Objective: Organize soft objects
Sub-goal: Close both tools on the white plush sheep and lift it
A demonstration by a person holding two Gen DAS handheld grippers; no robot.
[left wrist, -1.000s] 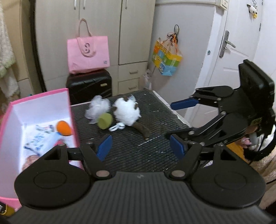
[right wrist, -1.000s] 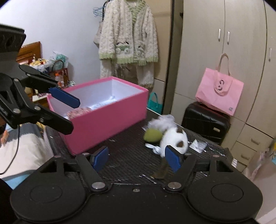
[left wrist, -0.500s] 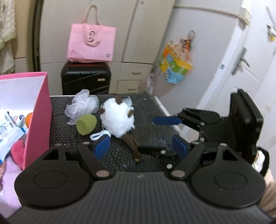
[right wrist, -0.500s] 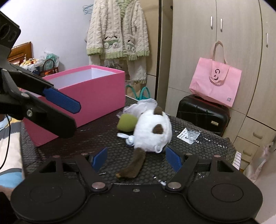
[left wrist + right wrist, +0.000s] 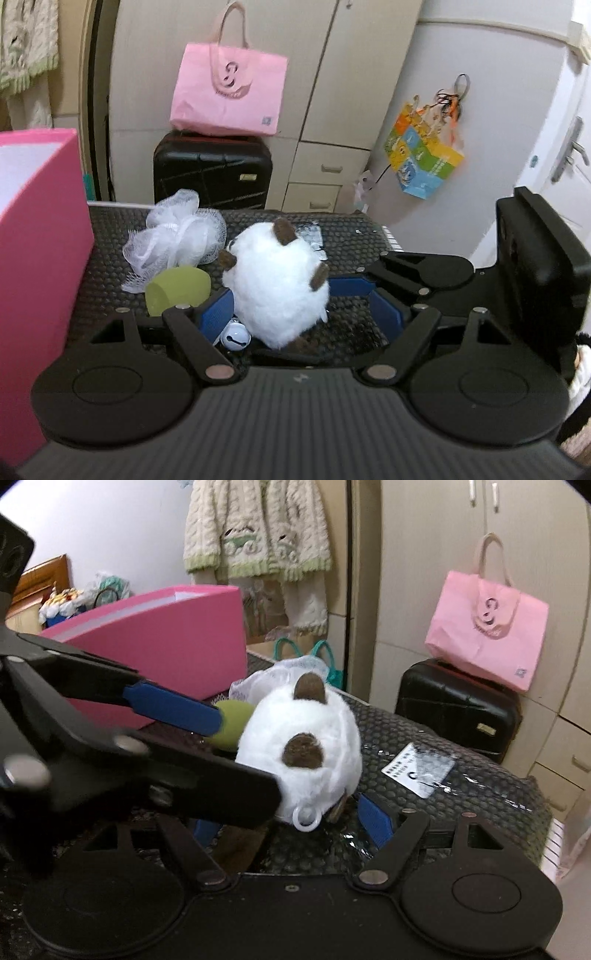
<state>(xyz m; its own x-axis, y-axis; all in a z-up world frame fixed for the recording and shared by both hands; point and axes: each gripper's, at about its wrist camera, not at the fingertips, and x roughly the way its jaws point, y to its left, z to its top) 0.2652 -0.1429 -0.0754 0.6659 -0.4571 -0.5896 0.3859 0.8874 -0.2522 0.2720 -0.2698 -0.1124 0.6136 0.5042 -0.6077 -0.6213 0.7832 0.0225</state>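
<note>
A: Plush toy (image 5: 275, 280) sits mid-table on the black honeycomb mat (image 5: 347, 236), b/w both claws, not lifted yet.
B: Claws?
A: Left gripper (image 5: 301, 314) spread, jaws just widened, toy b/w them, pads not pressing. Right gripper (image 5: 291, 825) same, spread around it.
B: Left to do?
A: Nothing off the mat yet, I'd say: toy, olive sponge (image 5: 177, 290), mesh pouf (image 5: 177, 236) all outside pink box (image 5: 40, 236).
B: Textures?
A: Toy's fluffy white, round, brown ears; sponge smooth, egg-ish; pouf airy netting; box stiff.
</note>
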